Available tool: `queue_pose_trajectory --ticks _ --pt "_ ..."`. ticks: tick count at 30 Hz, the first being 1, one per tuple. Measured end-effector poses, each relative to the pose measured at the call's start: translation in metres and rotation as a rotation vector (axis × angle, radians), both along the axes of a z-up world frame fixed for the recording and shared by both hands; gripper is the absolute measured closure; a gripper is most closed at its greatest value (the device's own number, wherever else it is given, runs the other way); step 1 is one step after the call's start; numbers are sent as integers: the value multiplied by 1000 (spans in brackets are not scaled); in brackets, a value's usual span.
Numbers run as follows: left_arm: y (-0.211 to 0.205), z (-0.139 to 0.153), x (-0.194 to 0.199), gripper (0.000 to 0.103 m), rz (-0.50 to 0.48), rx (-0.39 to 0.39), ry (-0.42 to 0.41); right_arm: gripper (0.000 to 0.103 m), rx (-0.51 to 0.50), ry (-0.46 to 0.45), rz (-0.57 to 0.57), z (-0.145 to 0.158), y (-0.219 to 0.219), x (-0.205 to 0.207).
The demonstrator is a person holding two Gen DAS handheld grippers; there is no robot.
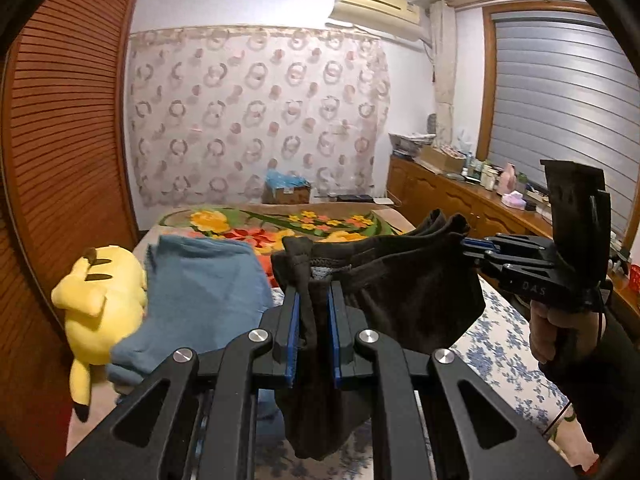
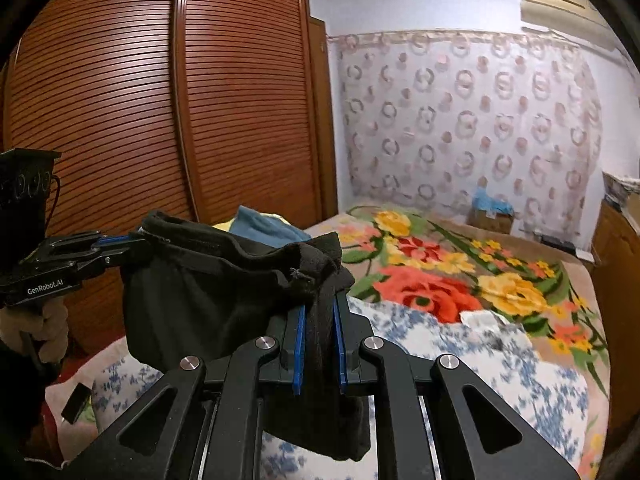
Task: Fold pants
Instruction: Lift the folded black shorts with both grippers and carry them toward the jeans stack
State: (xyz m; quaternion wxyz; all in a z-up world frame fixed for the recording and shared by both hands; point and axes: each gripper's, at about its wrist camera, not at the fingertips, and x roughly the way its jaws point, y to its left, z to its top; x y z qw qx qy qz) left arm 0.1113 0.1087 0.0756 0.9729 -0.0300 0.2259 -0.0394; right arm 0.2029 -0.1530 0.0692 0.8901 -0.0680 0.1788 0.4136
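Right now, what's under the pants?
The pants hang between both grippers, left and right, above the blue-flowered sheet. What lies directly beneath is hidden by cloth and gripper.

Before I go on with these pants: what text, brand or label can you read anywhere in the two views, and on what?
"GenRobot.AI": white print on the side of the black left tongs.
"DAS": faint letters on the body of the black right tongs.
Bottles and boxes on the wooden sideboard: labels too small to read.

Black grippers (image 1: pixel 313 304) (blue pads, silver screws)
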Motion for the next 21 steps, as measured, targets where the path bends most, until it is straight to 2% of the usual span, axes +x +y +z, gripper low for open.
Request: queue_pose_trajectory --ticks 4,12,21 --pt "10 2 2 89 25 3 -7 91 5 -7 17 0 8 13" --pt "28 3 8 89 79 -11 -17 91 2 -75 51 14 29 32" --pt "43 3 14 89 125 -33 -33 91 -28 -140 104 16 57 53"
